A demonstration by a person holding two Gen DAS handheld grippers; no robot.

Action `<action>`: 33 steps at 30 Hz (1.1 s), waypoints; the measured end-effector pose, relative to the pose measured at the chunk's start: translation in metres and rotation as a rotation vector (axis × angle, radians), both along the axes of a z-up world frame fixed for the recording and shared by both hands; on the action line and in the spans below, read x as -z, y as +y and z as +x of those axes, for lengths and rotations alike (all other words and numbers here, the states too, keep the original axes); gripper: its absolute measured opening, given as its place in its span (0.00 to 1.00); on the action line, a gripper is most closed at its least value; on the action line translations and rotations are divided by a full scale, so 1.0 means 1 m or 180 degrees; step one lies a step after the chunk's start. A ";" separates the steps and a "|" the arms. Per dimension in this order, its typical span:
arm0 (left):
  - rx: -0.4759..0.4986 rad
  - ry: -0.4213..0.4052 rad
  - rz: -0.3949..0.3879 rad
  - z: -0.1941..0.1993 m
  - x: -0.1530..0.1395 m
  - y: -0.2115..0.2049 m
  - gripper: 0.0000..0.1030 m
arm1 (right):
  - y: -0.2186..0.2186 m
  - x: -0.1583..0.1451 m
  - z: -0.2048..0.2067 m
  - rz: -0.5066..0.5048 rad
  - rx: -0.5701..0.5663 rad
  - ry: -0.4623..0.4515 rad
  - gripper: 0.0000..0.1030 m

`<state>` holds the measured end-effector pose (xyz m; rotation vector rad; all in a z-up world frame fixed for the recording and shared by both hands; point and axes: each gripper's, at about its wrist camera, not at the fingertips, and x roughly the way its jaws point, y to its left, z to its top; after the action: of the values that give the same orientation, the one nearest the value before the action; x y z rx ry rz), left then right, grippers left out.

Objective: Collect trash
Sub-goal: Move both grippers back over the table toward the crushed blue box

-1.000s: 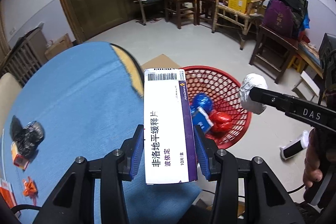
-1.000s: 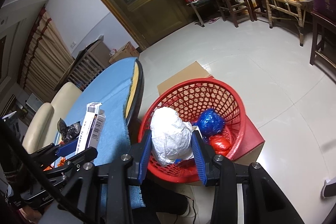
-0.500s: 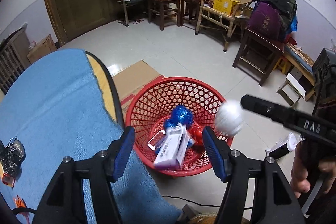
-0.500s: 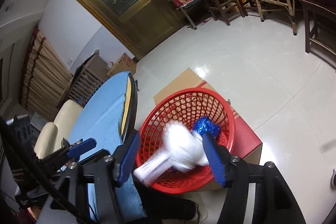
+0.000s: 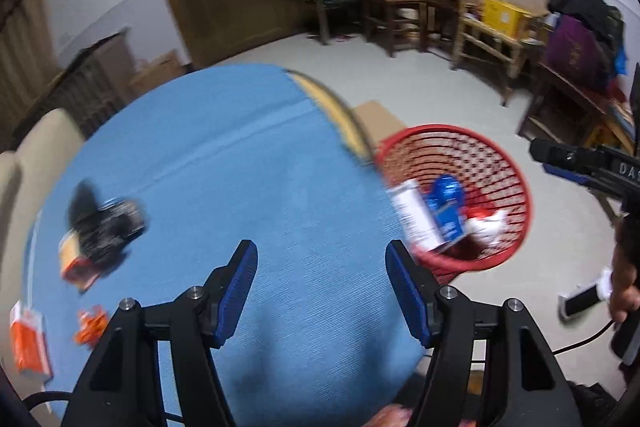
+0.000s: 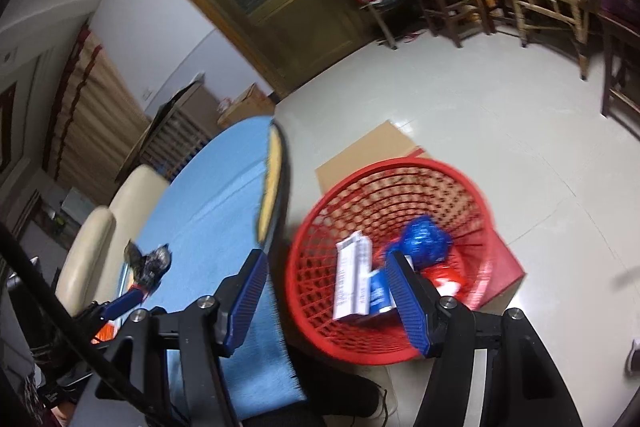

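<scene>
Both your tongs, left [image 5: 322,291] and right [image 6: 326,301], now gape empty; box [image 6: 352,281] and wad landed in the basket [image 6: 486,267] at 3 o'clock, scraps [image 5: 102,227] wait on the tabletop [image 5: 248,163]

A second ago our left gripper [image 5: 322,291] clamped the white medicine box [image 6: 352,277] and our right gripper [image 6: 326,301] the white wad. Now both stand with jaws apart and nothing between them — the box lies in the red basket [image 6: 440,179] beside the blue wrappers [image 6: 424,239]. The wad we cannot clearly pick out there. Our left gripper has swung from the basket to over the blue tablecloth [image 5: 240,167] — the black crumpled bag [image 5: 106,227] now sits ahead of it.
</scene>
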<state>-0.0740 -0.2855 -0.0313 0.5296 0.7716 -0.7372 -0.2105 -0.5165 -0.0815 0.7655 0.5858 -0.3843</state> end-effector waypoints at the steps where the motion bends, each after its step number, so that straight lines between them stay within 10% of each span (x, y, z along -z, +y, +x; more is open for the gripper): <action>1: -0.0084 -0.0041 0.0014 0.003 0.000 0.013 0.65 | 0.007 -0.002 0.008 -0.0034 -0.0073 0.0013 0.63; 17: -0.1505 -0.0183 -0.0096 0.061 0.014 0.218 0.65 | 0.133 -0.018 0.128 -0.0405 -0.1152 0.0192 0.63; 33: -0.1989 -0.0135 -0.0158 0.105 0.036 0.292 0.65 | 0.241 -0.014 0.291 -0.0713 -0.2047 0.0327 0.63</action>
<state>0.0311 0.0070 -0.0672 0.2324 0.8185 -0.1641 0.0804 -0.2758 -0.0671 0.3132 0.8322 0.1070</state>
